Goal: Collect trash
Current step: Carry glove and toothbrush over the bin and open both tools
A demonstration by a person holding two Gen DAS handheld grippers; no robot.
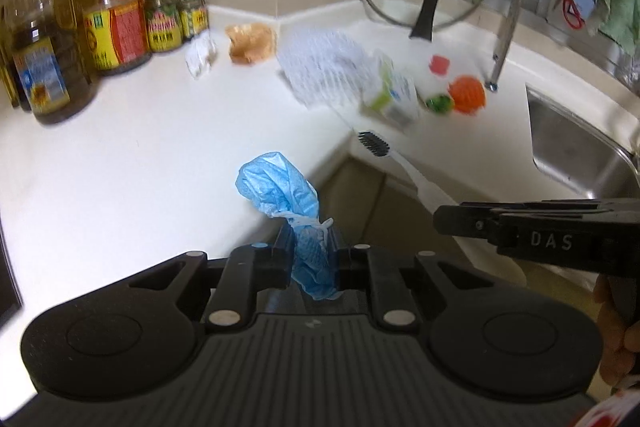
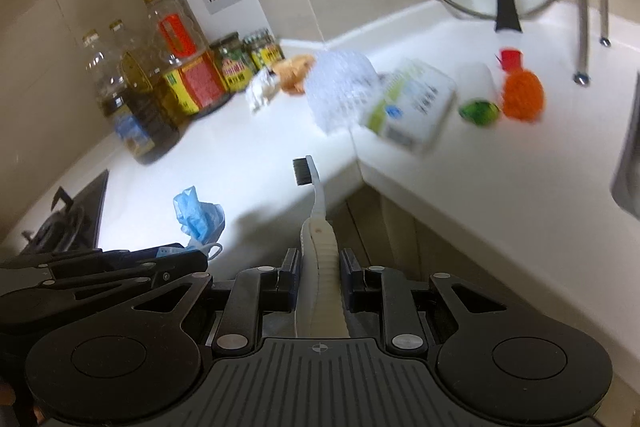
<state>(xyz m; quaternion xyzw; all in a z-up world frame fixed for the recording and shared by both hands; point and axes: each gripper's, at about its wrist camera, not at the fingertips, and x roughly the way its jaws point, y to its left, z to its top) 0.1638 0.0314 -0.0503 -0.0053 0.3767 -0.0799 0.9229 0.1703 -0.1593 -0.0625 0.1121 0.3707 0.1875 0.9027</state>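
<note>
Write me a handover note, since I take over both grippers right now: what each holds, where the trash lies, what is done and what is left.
Left gripper: shut on the crumpled blue plastic glove, lifted off the white countertop.
Right gripper: shut on the handle of the white toothbrush with black bristles.
On the countertop: crumpled white paper, crumpled brown paper, white foam net sleeve, green-and-white carton.
Done: two pieces picked up.
Left: drop both in a bin (none in view), then collect the remaining pieces.
</note>
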